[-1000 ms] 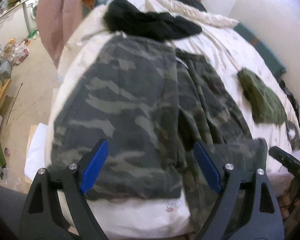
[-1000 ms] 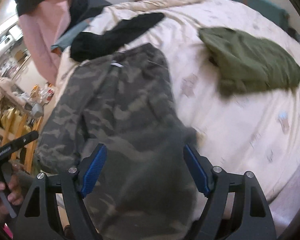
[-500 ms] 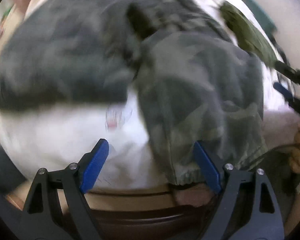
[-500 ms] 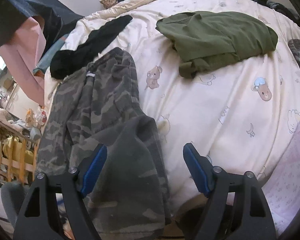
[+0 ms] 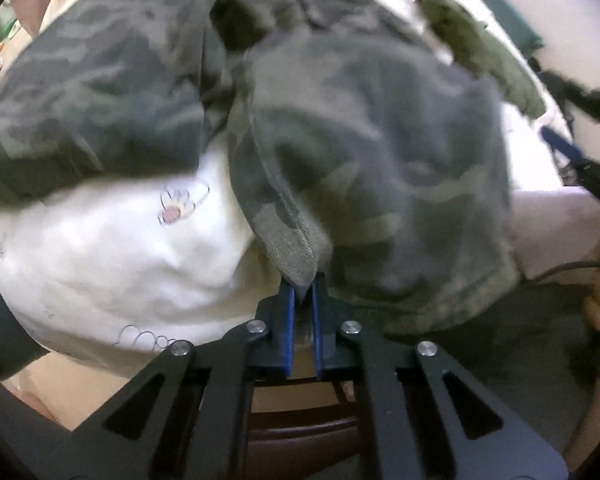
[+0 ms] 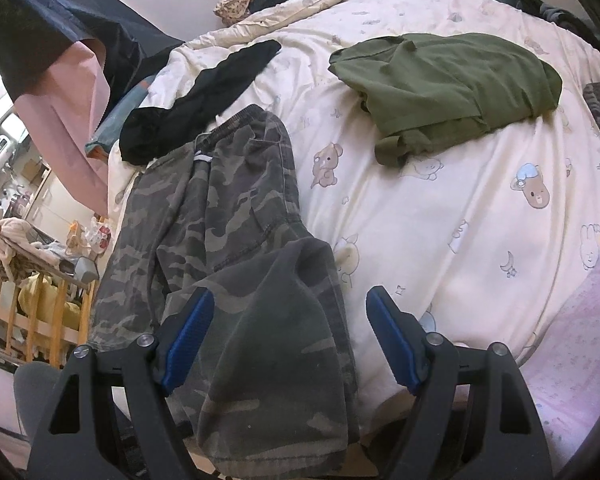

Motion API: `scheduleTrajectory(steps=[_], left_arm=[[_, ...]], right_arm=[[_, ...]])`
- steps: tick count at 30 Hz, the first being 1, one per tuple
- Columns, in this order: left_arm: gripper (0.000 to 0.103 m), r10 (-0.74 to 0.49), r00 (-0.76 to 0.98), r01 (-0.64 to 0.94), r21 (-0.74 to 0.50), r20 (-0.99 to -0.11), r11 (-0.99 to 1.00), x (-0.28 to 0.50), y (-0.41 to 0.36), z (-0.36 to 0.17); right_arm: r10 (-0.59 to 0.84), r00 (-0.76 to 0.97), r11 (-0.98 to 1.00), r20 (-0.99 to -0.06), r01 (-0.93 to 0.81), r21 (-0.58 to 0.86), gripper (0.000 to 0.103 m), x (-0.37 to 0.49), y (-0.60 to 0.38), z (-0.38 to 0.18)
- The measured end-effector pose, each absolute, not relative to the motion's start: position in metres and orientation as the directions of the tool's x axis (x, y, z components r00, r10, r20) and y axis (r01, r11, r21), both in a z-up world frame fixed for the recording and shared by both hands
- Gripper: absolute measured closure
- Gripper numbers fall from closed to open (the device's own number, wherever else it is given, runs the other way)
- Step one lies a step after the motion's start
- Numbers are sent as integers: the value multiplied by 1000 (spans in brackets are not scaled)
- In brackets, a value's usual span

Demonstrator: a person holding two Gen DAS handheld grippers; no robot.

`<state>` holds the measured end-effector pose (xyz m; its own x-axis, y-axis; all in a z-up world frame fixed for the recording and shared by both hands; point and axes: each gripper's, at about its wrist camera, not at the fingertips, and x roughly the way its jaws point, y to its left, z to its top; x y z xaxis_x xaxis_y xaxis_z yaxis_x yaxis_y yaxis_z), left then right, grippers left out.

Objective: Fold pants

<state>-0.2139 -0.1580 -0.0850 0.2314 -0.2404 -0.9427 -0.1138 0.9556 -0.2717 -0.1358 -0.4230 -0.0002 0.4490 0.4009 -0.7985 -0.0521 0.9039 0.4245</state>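
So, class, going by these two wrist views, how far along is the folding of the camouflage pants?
Done: the camouflage pants lie lengthwise on the bed cover. In hand: the left gripper has pinched a hem corner; the right gripper hangs open over the leg end. Left: gripping there, then every fold.

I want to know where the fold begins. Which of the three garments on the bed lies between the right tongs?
The camouflage pants: one leg runs between the open right tongs. The green garment and black garment lie farther up the bed.
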Motion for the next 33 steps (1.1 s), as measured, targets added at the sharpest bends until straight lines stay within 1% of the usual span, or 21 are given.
scheduleTrajectory(steps=[6,9,12,15,20,24,27,29,30,31,33], left_arm=[[99,-281,309,-95,-323,-909,941,-210,-147,-34],[99,-313,364,-80,-365,-877,928,-200,-134,-3],[99,-314,423,-49,-368,-850,929,-182,-124,26],[99,-296,458,-46,-355,-838,934,-144,-121,37],[99,-241,476,-81,-315,-846,946,-78,-119,31],[99,-204,476,-139,-303,-856,943,-35,-111,14],[99,-211,460,-148,-308,-863,940,-19,-109,4],[99,-211,455,-142,-305,-865,942,-14,-108,1],[99,-213,451,-141,-305,-867,942,-11,-108,0],[99,-214,450,-140,-304,-867,942,-10,-107,-1],[98,-223,443,-134,-309,-869,941,-6,-107,-3]], right_arm=[[414,463,894,-784,-45,445,22,-136,-426,4],[417,467,891,-780,-41,452,22,-136,-427,5],[419,470,888,-777,-35,458,22,-135,-429,6],[425,481,881,-767,-24,473,22,-134,-432,8],[430,471,881,-770,-30,473,22,-133,-432,7],[456,405,876,-792,-50,479,22,-133,-426,-4],[555,298,820,-776,-43,570,22,-133,-422,-20],[700,185,700,-689,14,714,22,-133,-419,-39],[741,144,656,-656,52,753,22,-134,-416,-49],[745,125,653,-655,69,755,22,-136,-412,-55],[718,89,689,-691,54,723,22,-136,-395,-60]])
